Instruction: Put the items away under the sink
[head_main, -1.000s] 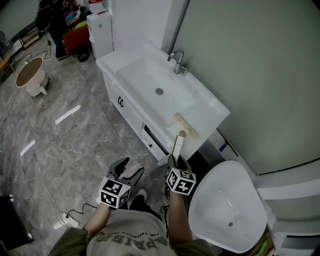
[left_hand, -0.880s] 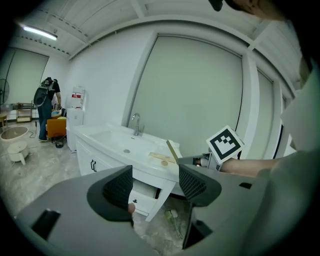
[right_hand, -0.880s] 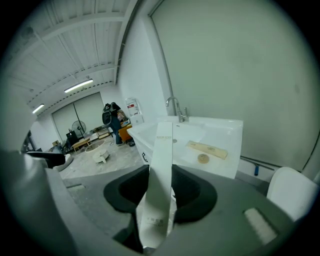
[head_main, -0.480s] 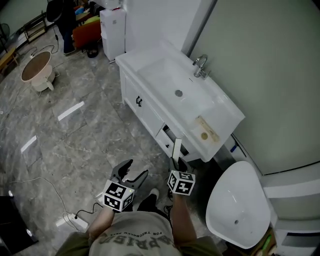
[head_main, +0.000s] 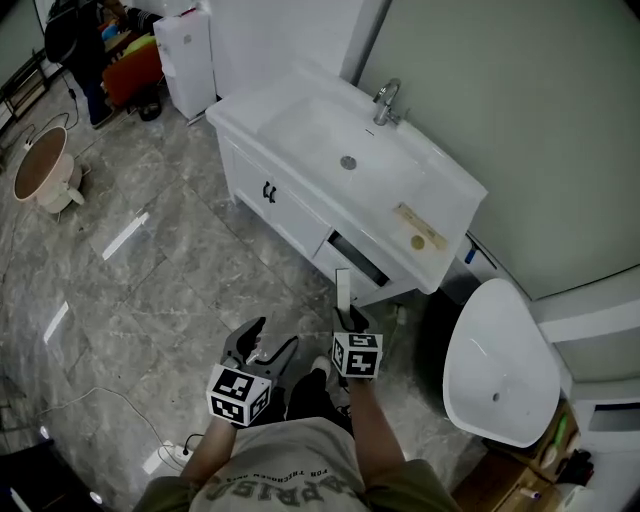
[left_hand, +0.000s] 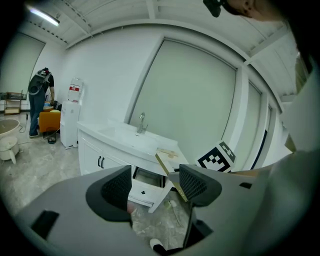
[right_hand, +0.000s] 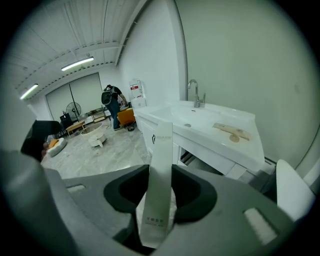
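My right gripper (head_main: 343, 315) (right_hand: 160, 187) is shut on a slim white box (head_main: 342, 288) (right_hand: 159, 175) that stands upright between its pads. It hovers over the floor just in front of the white sink vanity (head_main: 300, 215) (right_hand: 200, 135), near the vanity's open drawer (head_main: 356, 262) (left_hand: 144, 186). To its left, my left gripper (head_main: 270, 338) (left_hand: 150, 187) is open with nothing between its fingers. In the left gripper view the held box (left_hand: 166, 165) shows beside the right gripper's marker cube (left_hand: 218, 158).
A wooden brush-like item (head_main: 418, 228) (right_hand: 230, 132) lies on the counter's right end, with a faucet (head_main: 386, 100) behind the basin. A white toilet (head_main: 500, 365) stands right of the vanity. A person (right_hand: 111, 105) stands far back. Cables (head_main: 180, 450) run across the marble floor.
Both grippers have shifted along the vanity front, from beside its right end to in front of the open drawer. The right gripper still holds the box; the left is still open.
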